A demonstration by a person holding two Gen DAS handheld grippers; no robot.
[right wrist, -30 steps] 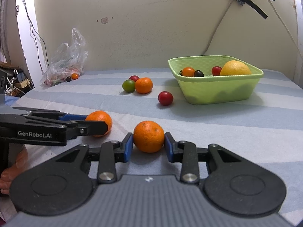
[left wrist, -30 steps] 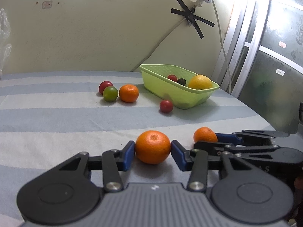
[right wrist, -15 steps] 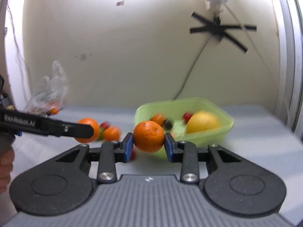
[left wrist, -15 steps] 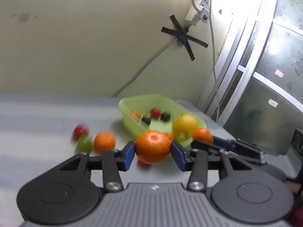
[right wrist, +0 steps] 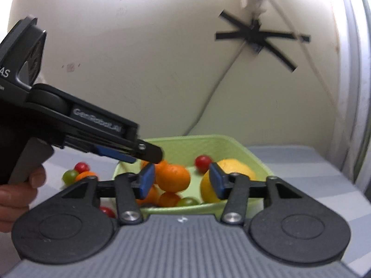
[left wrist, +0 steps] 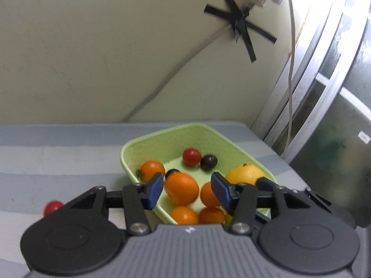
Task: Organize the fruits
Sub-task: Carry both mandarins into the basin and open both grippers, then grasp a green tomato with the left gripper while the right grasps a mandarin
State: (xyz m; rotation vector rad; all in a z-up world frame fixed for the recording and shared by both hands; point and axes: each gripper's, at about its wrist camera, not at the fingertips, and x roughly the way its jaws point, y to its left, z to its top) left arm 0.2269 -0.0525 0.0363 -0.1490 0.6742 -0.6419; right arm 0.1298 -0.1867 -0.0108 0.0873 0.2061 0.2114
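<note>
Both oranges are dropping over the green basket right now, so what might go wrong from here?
The two grippers' jaws have just been opening, and each round orange sits loose between them. Either could bounce off the fruit piled in the light green plastic basket and roll over its rim. The left gripper hangs close over the right gripper, so they may collide.

Basket under both grippers

Your left gripper (left wrist: 187,191) and right gripper (right wrist: 181,179) sit above the near end of the basket (left wrist: 129,146), which holds the fruit. On the surface (left wrist: 58,159), left of the basket, a small tomato (left wrist: 52,206) lies alone.
</note>
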